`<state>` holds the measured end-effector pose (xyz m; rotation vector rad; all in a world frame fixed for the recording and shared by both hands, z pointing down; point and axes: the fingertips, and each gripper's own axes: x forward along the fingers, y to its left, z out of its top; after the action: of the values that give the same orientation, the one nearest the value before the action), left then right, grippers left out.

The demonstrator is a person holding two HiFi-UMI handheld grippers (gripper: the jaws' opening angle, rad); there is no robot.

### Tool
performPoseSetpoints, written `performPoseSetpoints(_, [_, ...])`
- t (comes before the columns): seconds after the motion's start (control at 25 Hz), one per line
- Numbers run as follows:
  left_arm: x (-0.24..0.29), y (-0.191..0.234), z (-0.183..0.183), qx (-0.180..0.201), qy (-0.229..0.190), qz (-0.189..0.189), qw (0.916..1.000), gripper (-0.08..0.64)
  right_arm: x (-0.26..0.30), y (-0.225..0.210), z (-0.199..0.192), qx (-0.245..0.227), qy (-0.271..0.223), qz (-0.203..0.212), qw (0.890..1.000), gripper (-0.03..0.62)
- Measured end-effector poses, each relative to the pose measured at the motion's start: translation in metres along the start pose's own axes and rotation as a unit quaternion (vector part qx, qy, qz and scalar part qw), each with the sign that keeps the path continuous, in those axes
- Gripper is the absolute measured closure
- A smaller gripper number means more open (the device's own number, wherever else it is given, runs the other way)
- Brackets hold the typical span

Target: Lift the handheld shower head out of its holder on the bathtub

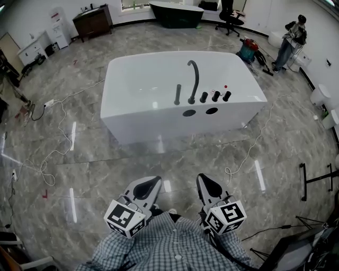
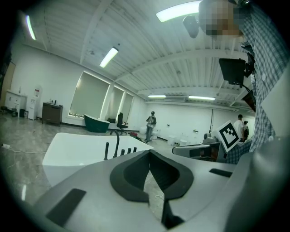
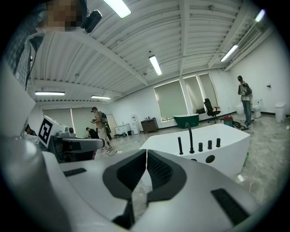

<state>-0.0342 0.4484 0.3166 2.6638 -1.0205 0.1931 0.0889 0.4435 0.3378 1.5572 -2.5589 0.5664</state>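
Observation:
A white freestanding bathtub (image 1: 143,114) stands on the marble floor ahead of me. On its near rim the handheld shower head (image 1: 177,94) rises as a slim black upright stick in its holder. Right of it are a curved black spout (image 1: 194,79) and three black knobs (image 1: 215,96). The shower head (image 2: 107,151) also shows in the left gripper view, and the right gripper view has the shower head (image 3: 180,145) too. My left gripper (image 1: 153,180) and right gripper (image 1: 203,177) are held side by side near my body, well short of the tub. Both are shut and hold nothing.
White cables (image 1: 58,132) snake over the floor left of the tub, and another cable (image 1: 249,153) runs at its right. A person (image 1: 291,39) stands at the back right by a vacuum (image 1: 247,50). A dark tub (image 1: 176,14) and office chair (image 1: 230,18) are behind. A black stand (image 1: 318,179) is right.

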Motion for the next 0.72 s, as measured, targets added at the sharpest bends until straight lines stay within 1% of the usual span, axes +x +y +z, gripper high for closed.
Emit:
performPoseSetpoints(0.08, [-0.003,-0.004,0.001,0.002,-0.006,0.003,1.0000,0.554,-0.005,0.003,-0.002,-0.007,0.001,0.003,1.000,0.574])
performPoseSetpoints(0.2, [-0.006,-0.008,-0.001,0.002,-0.014,0.009,0.9999,0.554,-0.012,0.002,-0.004,-0.002,-0.008,0.001,1.000,0.574])
performPoseSetpoints(0.44, [-0.004,-0.018,-0.007,-0.002,-0.012,0.013,0.9999,0.554,-0.024,-0.006,-0.007,0.009,-0.013,-0.004,1.000,0.574])
performPoseSetpoints(0.6, [0.000,-0.017,-0.006,0.001,-0.009,0.010,0.9999,0.554,-0.023,-0.012,-0.010,0.007,-0.006,-0.009,1.000,0.574])
performPoseSetpoints(0.72, [0.003,-0.009,-0.006,0.003,-0.010,0.009,0.9999,0.554,-0.018,-0.015,-0.007,0.009,-0.022,-0.013,1.000,0.574])
